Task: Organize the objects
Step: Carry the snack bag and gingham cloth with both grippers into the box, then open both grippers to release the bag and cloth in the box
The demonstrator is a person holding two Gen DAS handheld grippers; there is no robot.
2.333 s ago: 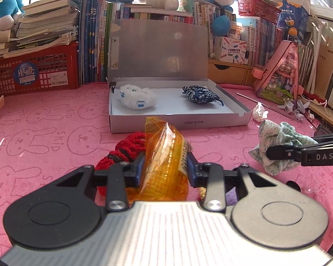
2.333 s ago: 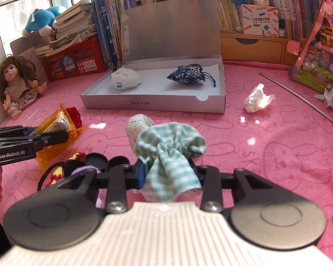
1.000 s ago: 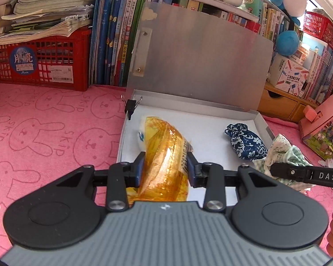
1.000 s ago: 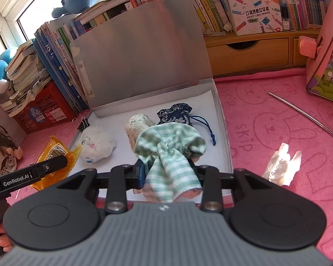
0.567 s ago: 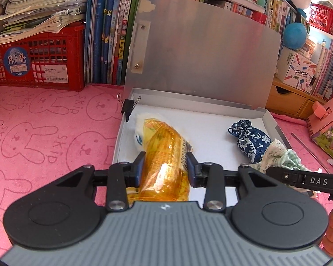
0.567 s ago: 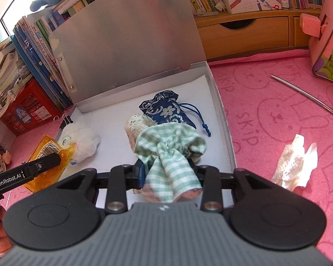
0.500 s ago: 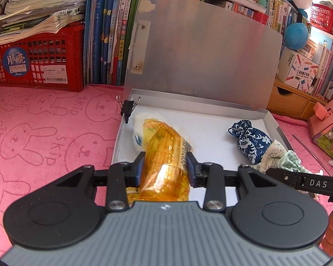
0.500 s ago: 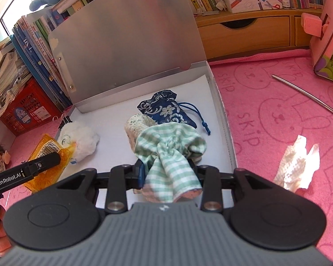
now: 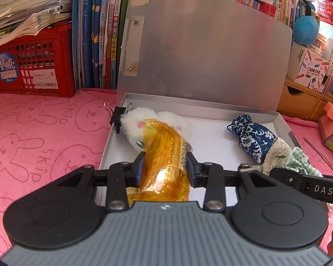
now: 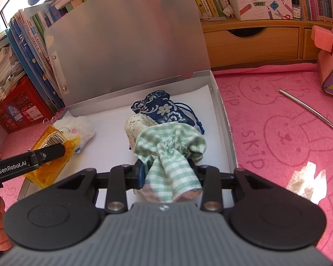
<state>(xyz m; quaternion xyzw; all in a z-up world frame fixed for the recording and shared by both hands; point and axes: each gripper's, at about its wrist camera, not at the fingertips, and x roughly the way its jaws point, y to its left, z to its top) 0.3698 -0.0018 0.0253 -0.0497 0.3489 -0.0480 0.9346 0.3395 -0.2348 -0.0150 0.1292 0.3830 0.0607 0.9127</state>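
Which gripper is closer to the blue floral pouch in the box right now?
Right. The right gripper, shut on the green checked pouch, sits just in front of the blue floral pouch. The left gripper, holding the yellow packet, is across the box by the white plush.

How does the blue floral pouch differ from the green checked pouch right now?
The blue floral pouch lies loose on the box floor; the green checked pouch is clamped in the right gripper above it. The blue one is dark with white flowers; the green one is pale gingham with a lace end. Both are small cloth pouches gathered at the neck.
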